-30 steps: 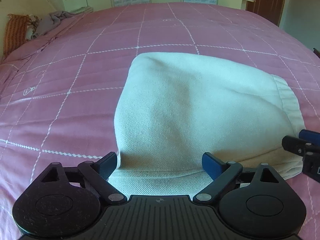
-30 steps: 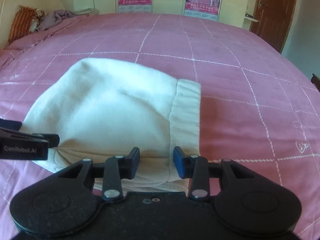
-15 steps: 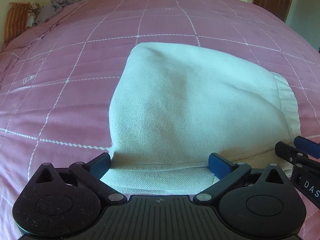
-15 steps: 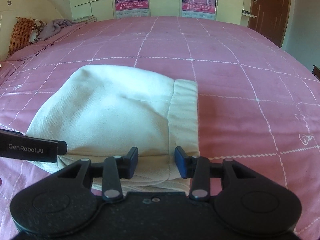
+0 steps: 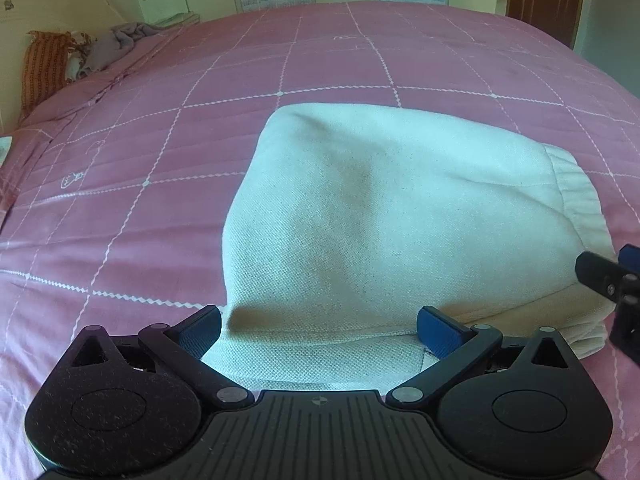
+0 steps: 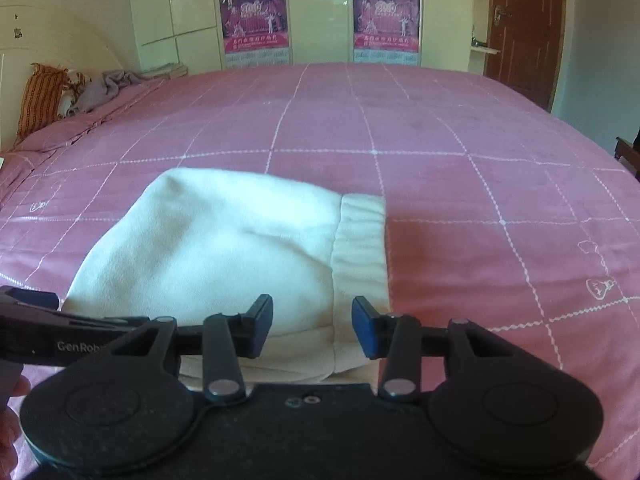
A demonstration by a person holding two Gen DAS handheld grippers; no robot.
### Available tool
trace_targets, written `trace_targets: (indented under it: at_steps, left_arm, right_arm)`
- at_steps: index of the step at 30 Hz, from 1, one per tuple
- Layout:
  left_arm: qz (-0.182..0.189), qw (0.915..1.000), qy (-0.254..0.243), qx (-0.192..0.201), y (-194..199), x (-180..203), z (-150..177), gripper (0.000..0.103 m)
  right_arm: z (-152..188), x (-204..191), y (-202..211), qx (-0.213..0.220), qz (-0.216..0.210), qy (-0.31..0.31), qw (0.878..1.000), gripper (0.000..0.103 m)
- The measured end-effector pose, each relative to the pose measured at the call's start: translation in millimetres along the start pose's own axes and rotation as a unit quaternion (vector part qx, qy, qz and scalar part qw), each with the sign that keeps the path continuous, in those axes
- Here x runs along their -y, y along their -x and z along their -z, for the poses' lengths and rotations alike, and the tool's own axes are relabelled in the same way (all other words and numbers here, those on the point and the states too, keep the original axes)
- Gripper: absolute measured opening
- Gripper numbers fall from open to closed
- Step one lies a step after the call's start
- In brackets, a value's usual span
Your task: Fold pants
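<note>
The cream pants (image 5: 400, 216) lie folded into a compact bundle on the pink quilted bedspread (image 5: 160, 160) of the bed, near its close edge and well apart from the orange pillow (image 5: 42, 68) and the grey crumpled cloth (image 5: 116, 42) at the far left corner. The ribbed waistband (image 6: 360, 248) runs along the bundle's right side, and a lower layer of cloth shows beneath the top fold at the near edge.

The left gripper (image 5: 319, 330) hangs over the near left part of the bundle with its fingers (image 5: 438, 330) spread as wide as they go, released; the cloth lies between and below them, and neither pad presses on it. The left pad sits at the bundle's left edge, the right pad over the near fold.

The right gripper (image 6: 312, 330) points down at the near right corner, straddling the seam where the waistband meets the leg cloth. Its jaws are opening; the pants lie between the blue pads (image 6: 366, 332), which stand clear of the cloth with a gap on each side, so nothing is grasped.

In the right wrist view the left gripper's arm crosses the lower left, with part of a hand (image 6: 12, 412) at the frame's edge. Two pink posters (image 6: 254, 20) hang on the pale cupboard doors beyond the bed, beside a brown door (image 6: 524, 28).
</note>
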State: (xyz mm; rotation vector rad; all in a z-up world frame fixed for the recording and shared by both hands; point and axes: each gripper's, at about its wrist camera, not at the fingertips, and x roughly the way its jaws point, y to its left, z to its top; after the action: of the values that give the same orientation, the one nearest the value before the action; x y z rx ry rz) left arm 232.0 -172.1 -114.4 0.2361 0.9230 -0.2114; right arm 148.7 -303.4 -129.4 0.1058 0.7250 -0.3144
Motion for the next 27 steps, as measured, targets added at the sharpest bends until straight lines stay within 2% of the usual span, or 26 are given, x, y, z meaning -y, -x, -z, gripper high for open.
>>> trace_targets:
  at_steps: [1,3,6,8,10,14,16,18,20,21,23,24,25,27]
  left_arm:
    - [-0.004,1.0000,-0.001,-0.001,0,1,-1,0.103]
    - [-0.011,0.9999,-0.004,-0.007,-1,3,-3,0.103]
    - [-0.021,0.9998,-0.003,-0.001,4,1,-7,0.103]
    - [-0.024,0.9991,-0.006,0.034,14,-1,-13,0.103]
    - [-0.015,0.9987,-0.003,0.049,16,-5,-25,0.103]
    - [0.005,0.9996,0.018,0.022,-10,-10,-63,0.103]
    - [0.011,0.9989,0.041,0.017,-26,-15,-72,0.103]
    - [0.012,0.9979,0.063,-0.003,-49,-17,-76,0.103]
    - [0.002,0.9984,0.049,-0.029,-72,-11,-74,0.103]
    - [-0.006,0.9990,0.026,-0.036,-81,-6,-73,0.103]
    - [-0.006,0.9997,-0.007,-0.022,-87,1,-67,0.103]
    - [-0.004,0.9997,-0.008,-0.021,-88,0,-67,0.103]
    - [0.002,0.9997,-0.001,-0.025,-88,-2,-68,0.103]
    - [0.010,0.9996,0.002,-0.027,-89,-6,-68,0.103]
  right_arm:
    - [2,-2,-3,-0.003,0.010,0.008,1.000,0.046]
    - [10,-5,-25,-0.063,0.017,0.036,0.997,0.047]
    - [10,-8,-25,-0.056,0.021,0.047,0.997,0.049]
    - [4,-4,-18,-0.044,0.012,0.034,0.998,0.046]
    - [-5,1,-9,-0.018,0.006,0.017,1.000,0.047]
    - [-39,1,-17,0.005,0.010,0.028,1.000,0.047]
    - [-57,0,-28,0.009,0.008,0.027,1.000,0.047]
    - [-70,-2,-41,0.011,0.012,0.024,1.000,0.047]
    - [-75,-4,-56,0.010,0.019,0.023,1.000,0.047]
    - [-75,-6,-67,0.003,0.024,0.026,0.999,0.047]
    - [-67,-8,-91,-0.030,0.039,0.041,0.998,0.047]
    - [-59,-8,-107,-0.063,0.050,0.050,0.996,0.048]
    - [-54,-6,-114,-0.073,0.051,0.048,0.995,0.050]
    - [-52,-1,-112,-0.065,0.045,0.030,0.996,0.052]
